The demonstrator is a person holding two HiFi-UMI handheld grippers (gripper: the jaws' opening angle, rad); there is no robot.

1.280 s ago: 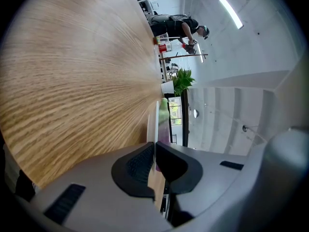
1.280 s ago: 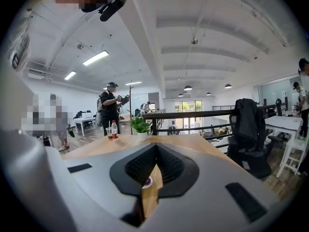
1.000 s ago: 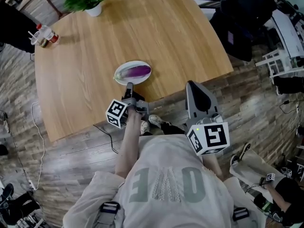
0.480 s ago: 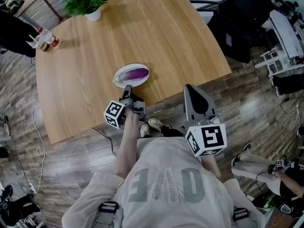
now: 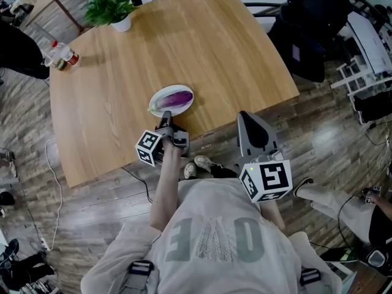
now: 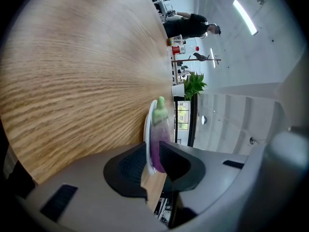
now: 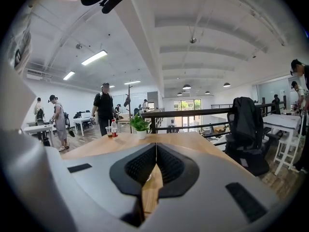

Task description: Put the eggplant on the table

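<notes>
A purple eggplant [image 5: 177,97] with a green cap lies on a white plate [image 5: 184,108] near the front edge of the wooden table [image 5: 122,60]. My left gripper [image 5: 166,116] points at the plate's near rim, rolled onto its side. In the left gripper view its jaws have just been opening and stand a narrow gap apart [image 6: 153,151]. The plate's rim [image 6: 146,129] and the eggplant [image 6: 159,139] show in that gap; I cannot tell whether either is touched. My right gripper [image 5: 248,116] hangs off the table's edge, shut [image 7: 155,151] and holding nothing.
A potted plant [image 5: 110,8] and bottles [image 5: 61,52] stand at the table's far left. A black chair with a jacket [image 5: 312,23] is to the right. Several people stand beyond the table [image 7: 104,108]. A cable lies on the floor at the left [image 5: 52,164].
Both grippers keep their places by the table's near edge, and the eggplant stays on the plate. A person's leg on the floor at the lower right has shifted.
</notes>
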